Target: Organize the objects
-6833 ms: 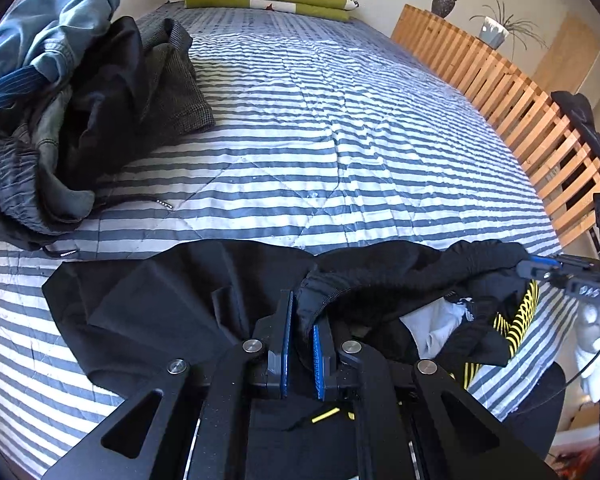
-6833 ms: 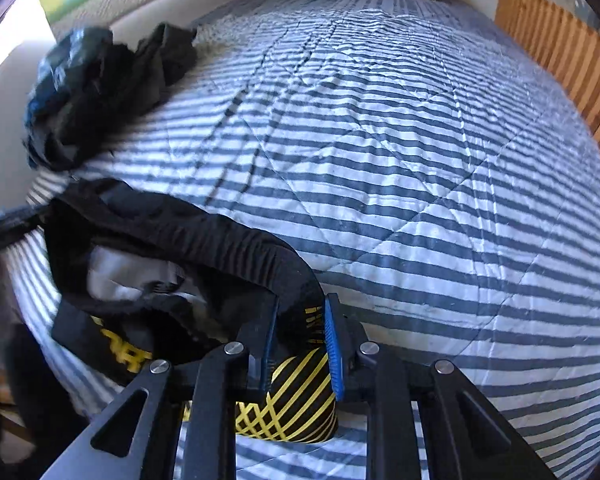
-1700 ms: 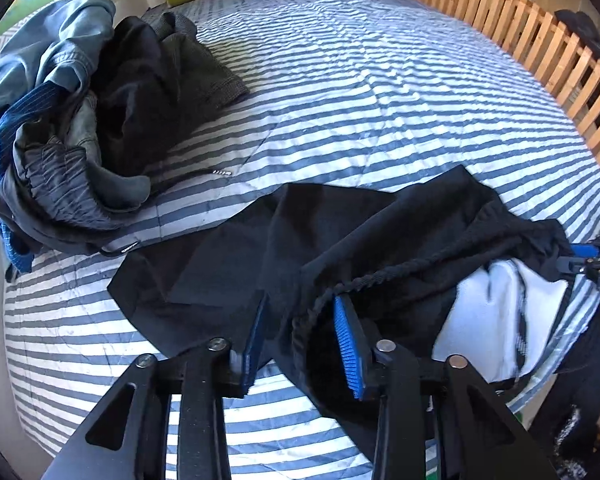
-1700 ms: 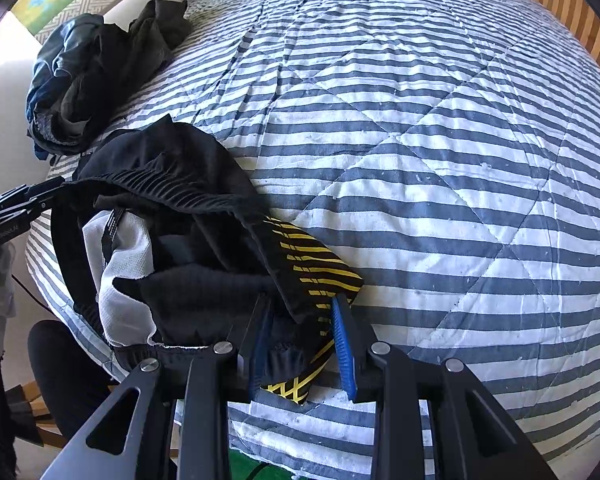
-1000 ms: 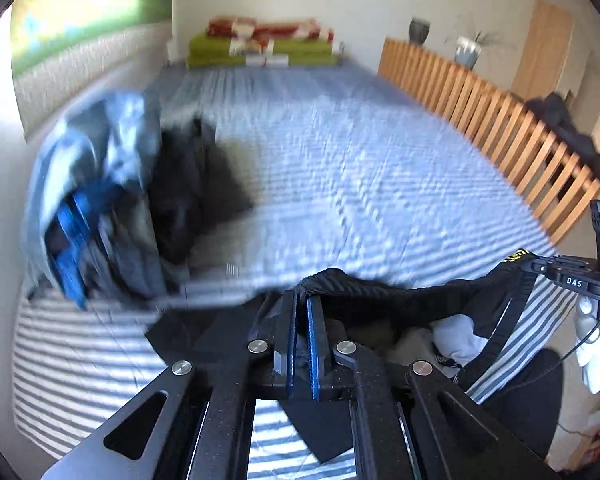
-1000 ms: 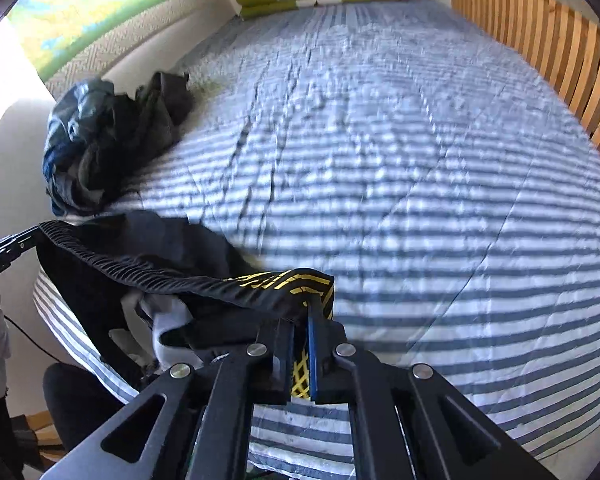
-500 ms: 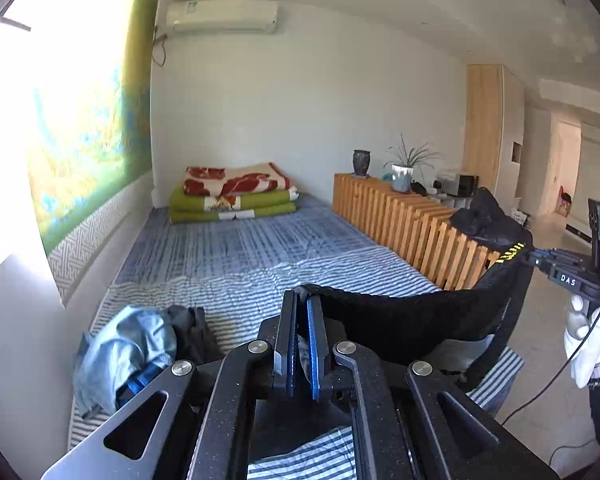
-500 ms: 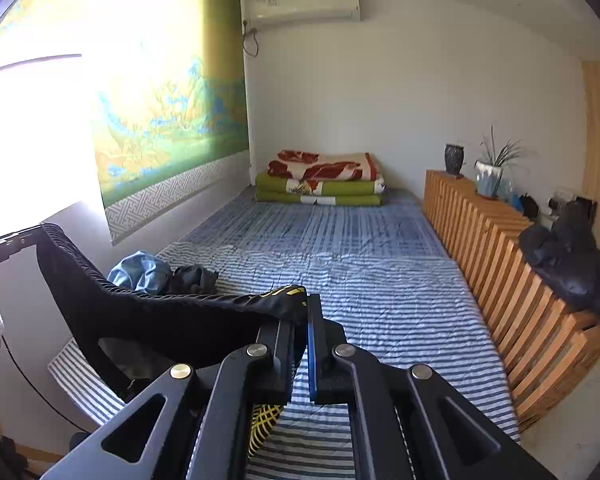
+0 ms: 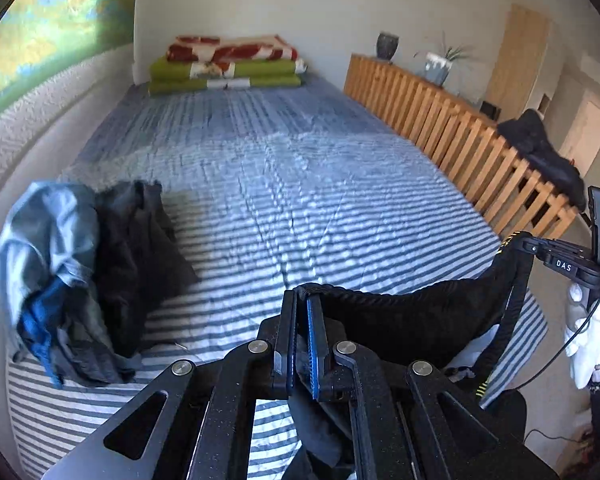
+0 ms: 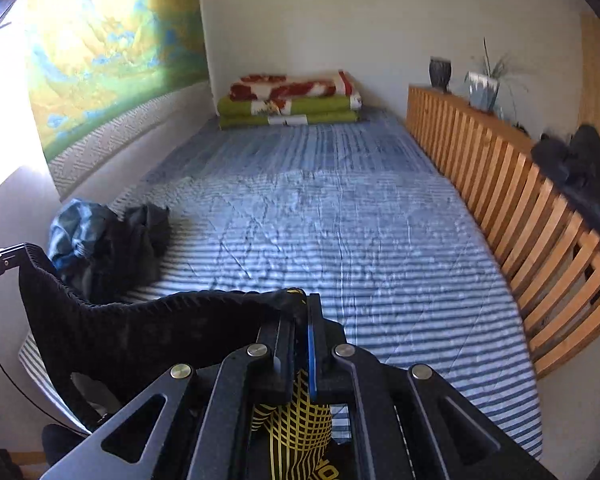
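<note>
Black shorts (image 9: 416,324) with a ribbed waistband and yellow-patterned trim (image 10: 295,424) hang stretched between my two grippers, lifted above the near end of the striped bed (image 9: 300,184). My left gripper (image 9: 302,300) is shut on one end of the waistband. My right gripper (image 10: 302,308) is shut on the other end; it also shows at the right of the left wrist view (image 9: 530,246). The shorts (image 10: 139,332) sag in the middle.
A heap of blue and black clothes (image 9: 79,264) lies on the bed's near left, also in the right wrist view (image 10: 107,244). Folded green and red blankets (image 9: 227,64) sit at the far end. A wooden slatted rail (image 10: 532,216) with dark clothing (image 10: 580,176) runs along the right.
Both grippers closed on the shorts' waistband and lifted them off the bed. Since half a second ago both views have tilted back down toward the bed.
</note>
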